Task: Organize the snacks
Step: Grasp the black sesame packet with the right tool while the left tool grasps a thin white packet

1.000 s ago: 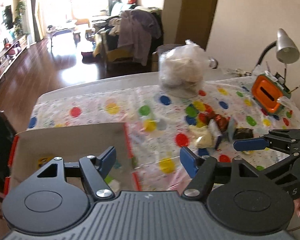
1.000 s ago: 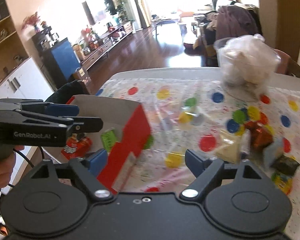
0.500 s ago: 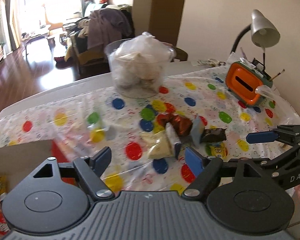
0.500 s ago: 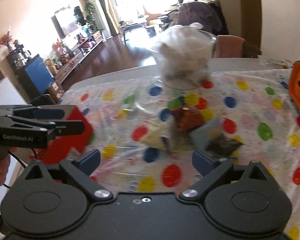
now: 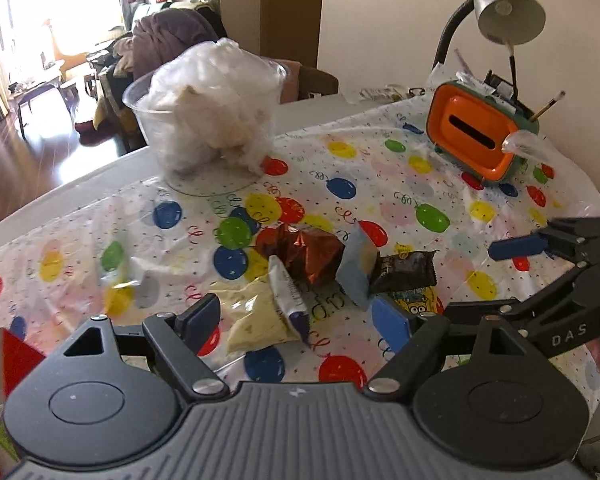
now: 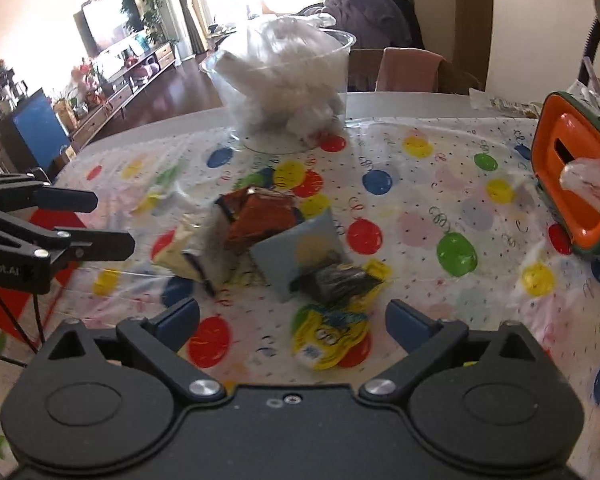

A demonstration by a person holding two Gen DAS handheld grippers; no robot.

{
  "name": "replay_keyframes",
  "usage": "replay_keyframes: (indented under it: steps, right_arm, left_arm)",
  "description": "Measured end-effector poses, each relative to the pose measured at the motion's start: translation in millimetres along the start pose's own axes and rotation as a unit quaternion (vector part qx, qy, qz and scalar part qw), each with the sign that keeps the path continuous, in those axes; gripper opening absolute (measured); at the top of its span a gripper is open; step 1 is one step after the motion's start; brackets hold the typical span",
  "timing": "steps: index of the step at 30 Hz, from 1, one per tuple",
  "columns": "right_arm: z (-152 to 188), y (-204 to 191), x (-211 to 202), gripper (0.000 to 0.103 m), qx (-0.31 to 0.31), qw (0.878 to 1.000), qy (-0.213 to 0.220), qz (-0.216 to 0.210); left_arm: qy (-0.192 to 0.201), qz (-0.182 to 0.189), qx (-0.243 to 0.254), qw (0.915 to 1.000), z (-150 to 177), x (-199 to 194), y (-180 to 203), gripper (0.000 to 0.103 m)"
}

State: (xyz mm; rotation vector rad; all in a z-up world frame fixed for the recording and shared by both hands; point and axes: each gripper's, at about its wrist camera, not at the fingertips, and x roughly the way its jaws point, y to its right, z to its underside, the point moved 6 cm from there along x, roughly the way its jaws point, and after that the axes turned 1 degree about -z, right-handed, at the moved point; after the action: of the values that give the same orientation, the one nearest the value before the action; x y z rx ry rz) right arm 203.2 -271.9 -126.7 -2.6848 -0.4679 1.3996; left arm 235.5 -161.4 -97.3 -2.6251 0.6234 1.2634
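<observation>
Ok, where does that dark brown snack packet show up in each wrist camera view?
Left wrist view: the dark brown packet lies right of centre, against the pale blue packet.
Right wrist view: it sits just below centre, above the yellow cartoon packet.
Shared landmark: the orange box stands at the right in both.

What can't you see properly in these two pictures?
- Red box: cut off by the left wrist view's edge and the left claw's body.
- Clear tub's contents: wrapped in cloudy plastic, both views.
- Yellow cartoon packet: mostly behind the claw finger, left wrist view.
- Packet wording: too blurred, right wrist view.
</observation>
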Motion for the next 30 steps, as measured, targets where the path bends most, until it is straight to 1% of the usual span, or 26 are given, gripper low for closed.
replay_keyframes:
  steps: [4, 7, 10, 14, 17, 19, 20, 21, 23, 25, 26, 27, 29, 30]
  right_arm:
    - [-6.7, 14.2, 17.9, 0.1, -0.023, 1.0, -0.008, -0.002]
    - [-8.5, 20.5, 31.7, 0.099, -0.04, 0.999, -0.019, -0.005]
    - [-9.4, 24.8, 45.2, 0.098, -0.058, 0.998, -0.027, -0.006]
    - [-11.7, 30.1, 62.4, 0.094, -0.071, 0.997, -0.042, -0.009]
    - [-12.4, 33.2, 72.6, 0.089, -0.08, 0.996, -0.047, -0.011]
    - [-12.3, 31.9, 76.0, 0.084, -0.084, 0.995, -0.05, -0.015]
    - [-12.1, 30.8, 77.6, 0.083, -0.087, 0.995, -0.051, -0.018]
    - [-12.5, 30.5, 79.2, 0.082, -0.091, 0.994, -0.051, -0.02]
    - [-12.1, 28.3, 81.9, 0.078, -0.101, 0.993, -0.051, -0.019]
    - [-11.8, 26.8, 85.1, 0.074, -0.107, 0.993, -0.052, -0.022]
    - [-11.8, 26.5, 86.6, 0.073, -0.111, 0.992, -0.052, -0.021]
    - [-11.7, 26.3, 87.5, 0.072, -0.113, 0.992, -0.051, -0.02]
    - [-11.7, 26.6, 89.4, 0.066, -0.115, 0.992, -0.051, -0.018]
    - [-11.8, 26.6, 90.1, 0.065, -0.115, 0.992, -0.051, -0.018]
  left_arm:
    - [-0.008, -0.009, 0.003, 0.9999, -3.6, 21.5, 5.1, 0.083]
    - [-0.011, -0.023, 0.006, 0.9997, -5.0, 35.2, 7.4, 0.083]
    - [-0.015, -0.028, 0.002, 0.9995, -5.9, 46.2, 8.2, 0.083]
    - [-0.019, -0.036, 0.001, 0.9992, -6.5, 59.5, 9.9, 0.083]
    - [-0.02, -0.041, 0.003, 0.9989, -7.0, 68.3, 11.0, 0.082]
    - [-0.021, -0.046, 0.004, 0.9987, -7.3, 72.9, 11.2, 0.075]
    - [-0.024, -0.048, 0.006, 0.9985, -7.3, 76.3, 11.2, 0.068]
    - [-0.027, -0.05, 0.008, 0.9984, -7.3, 78.7, 11.6, 0.065]
    - [-0.028, -0.056, 0.014, 0.9979, -7.0, 83.3, 12.4, 0.065]
    - [-0.03, -0.062, 0.019, 0.9974, -6.9, 87.7, 12.5, 0.058]
    - [-0.034, -0.065, 0.021, 0.9971, -6.4, 90.8, 12.3, 0.053]
    - [-0.038, -0.068, 0.022, 0.9967, -5.7, 93.6, 11.9, 0.05]
    - [-0.041, -0.072, 0.025, 0.9963, -3.9, 96.7, 11.2, 0.047]
    - [-0.042, -0.074, 0.027, 0.996, -3.0, 98.1, 11.4, 0.044]
